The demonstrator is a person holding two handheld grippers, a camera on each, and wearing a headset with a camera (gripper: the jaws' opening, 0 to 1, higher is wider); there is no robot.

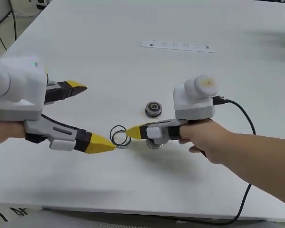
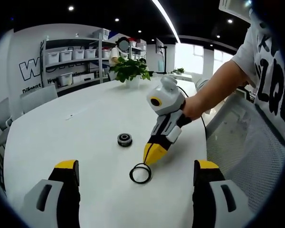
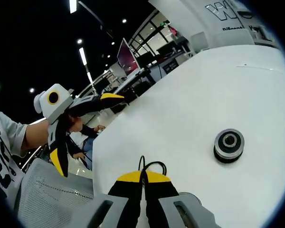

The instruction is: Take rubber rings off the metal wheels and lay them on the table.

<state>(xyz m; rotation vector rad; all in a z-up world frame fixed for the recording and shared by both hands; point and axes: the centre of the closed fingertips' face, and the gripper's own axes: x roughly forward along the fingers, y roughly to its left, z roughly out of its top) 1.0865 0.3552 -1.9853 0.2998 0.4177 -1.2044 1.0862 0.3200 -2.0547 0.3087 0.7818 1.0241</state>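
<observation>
Rubber rings [image 2: 132, 175], right gripper [image 3: 142, 174] fingers pinching

On the bench [image 1: 133, 28], the rubber rings [image 1: 119, 136] lie near the front edge, about midway across. The right tongs [image 1: 129, 132] reach in from the right, closed on the rings' right edge. The left tongs [image 1: 99, 117] sit to the left, jaws wide apart, with the nearer jaw tip just beside the rings. One metal wheel [image 1: 153, 109] stands behind the rings and slightly to the right, apart from them. A second wheel [image 1: 154, 144] lies under the right tongs, just right of the rings. A power strip [image 1: 178, 45] lies far behind.
</observation>
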